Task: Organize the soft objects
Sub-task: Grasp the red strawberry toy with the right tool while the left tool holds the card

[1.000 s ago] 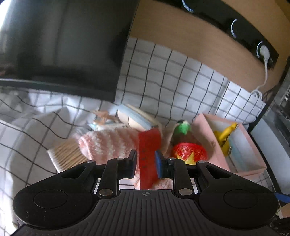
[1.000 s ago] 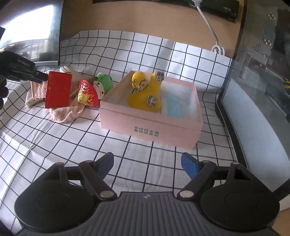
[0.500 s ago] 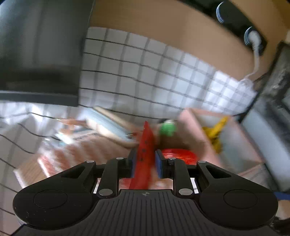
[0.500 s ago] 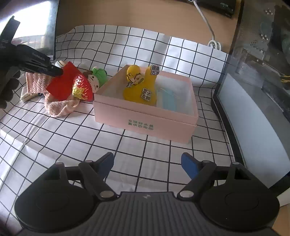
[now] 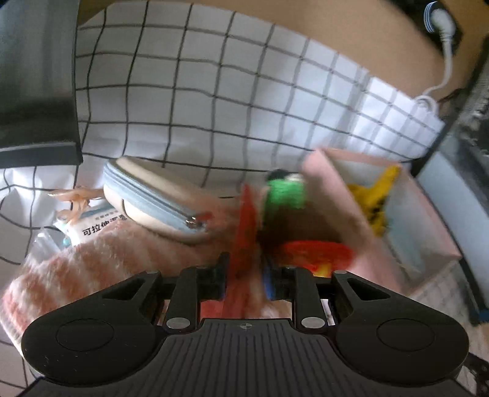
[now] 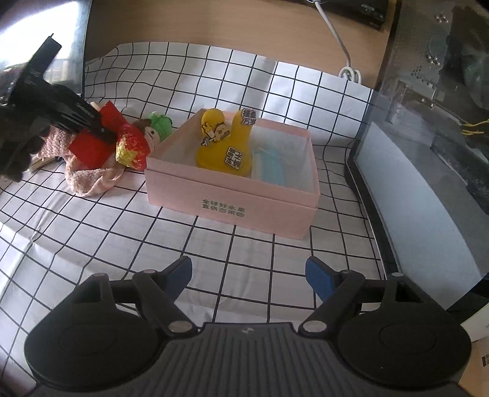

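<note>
Soft things (image 6: 101,171) mostly lie piled left of the pink box (image 6: 232,198), which holds only a yellow toy (image 6: 226,146) and blue cloth (image 6: 270,165). My left gripper (image 5: 247,274) is closing on a red packet (image 5: 246,220); my right gripper (image 6: 249,274) hangs wide, empty.

This looks like a home desk or study corner. The bench (image 6: 232,253) is covered with a white cloth ruled in black squares, and behind it runs a wood-coloured wall panel (image 6: 214,27) with a power strip (image 6: 363,12) and a white cable (image 6: 336,39) plugged in. A dark monitor (image 5: 33,91) stands at one side, and a glass-sided computer case (image 6: 434,107) at the other. A pink box (image 6: 238,195), soft toys and a zip pouch (image 5: 152,198) lie about.
</note>
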The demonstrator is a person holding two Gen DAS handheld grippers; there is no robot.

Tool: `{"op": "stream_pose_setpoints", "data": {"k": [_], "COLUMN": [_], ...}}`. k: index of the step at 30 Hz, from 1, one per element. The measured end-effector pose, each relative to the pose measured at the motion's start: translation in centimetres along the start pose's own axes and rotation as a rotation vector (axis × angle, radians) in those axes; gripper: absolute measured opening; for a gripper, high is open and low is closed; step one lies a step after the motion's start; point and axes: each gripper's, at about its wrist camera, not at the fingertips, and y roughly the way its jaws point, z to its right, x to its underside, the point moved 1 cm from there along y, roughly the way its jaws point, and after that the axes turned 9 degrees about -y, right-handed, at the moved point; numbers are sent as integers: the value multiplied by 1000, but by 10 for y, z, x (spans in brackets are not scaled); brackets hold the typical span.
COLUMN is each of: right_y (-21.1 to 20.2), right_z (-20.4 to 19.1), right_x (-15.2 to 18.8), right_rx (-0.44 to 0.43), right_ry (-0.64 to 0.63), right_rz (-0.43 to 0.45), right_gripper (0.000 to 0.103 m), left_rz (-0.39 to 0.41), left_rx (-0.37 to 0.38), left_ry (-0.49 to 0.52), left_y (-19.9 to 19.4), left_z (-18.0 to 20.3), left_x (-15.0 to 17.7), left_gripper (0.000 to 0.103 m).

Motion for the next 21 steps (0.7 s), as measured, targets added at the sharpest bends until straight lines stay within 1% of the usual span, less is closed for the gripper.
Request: {"op": "stream_pose_setpoints", "data": {"k": [3,8,13,14,16,18,21], "right_y": [-2,-7,-12,-13,-15,-15,-12], "right_z": [2,9,12,13,13,12,9], "right_x": [2,8,14,14,15,13,6], "right_rx": [13,37,52,55,53,44,14], "right_ry": [-1,23,39,40,39,35,17], "right_rz": [-2,-14,-12,-8,-2,7,27], "right_gripper": [82,82,82,82,82,82,82], "left_rz": [-15,-34,-37,-27,27,77,111], "left_rx": [-51,-85,-99,-98,-94,-89,-70], "left_ry": [-17,15,-47,-54,-51,-50,-59], "left_y": [16,31,33,30,19,7,-11], "left_z": [-3,3,2,3,5,8,11], "left_x": [-4,-3,-5,-5,-5,-2,7], "left_gripper": [18,17,12,11,9,9,8]}}
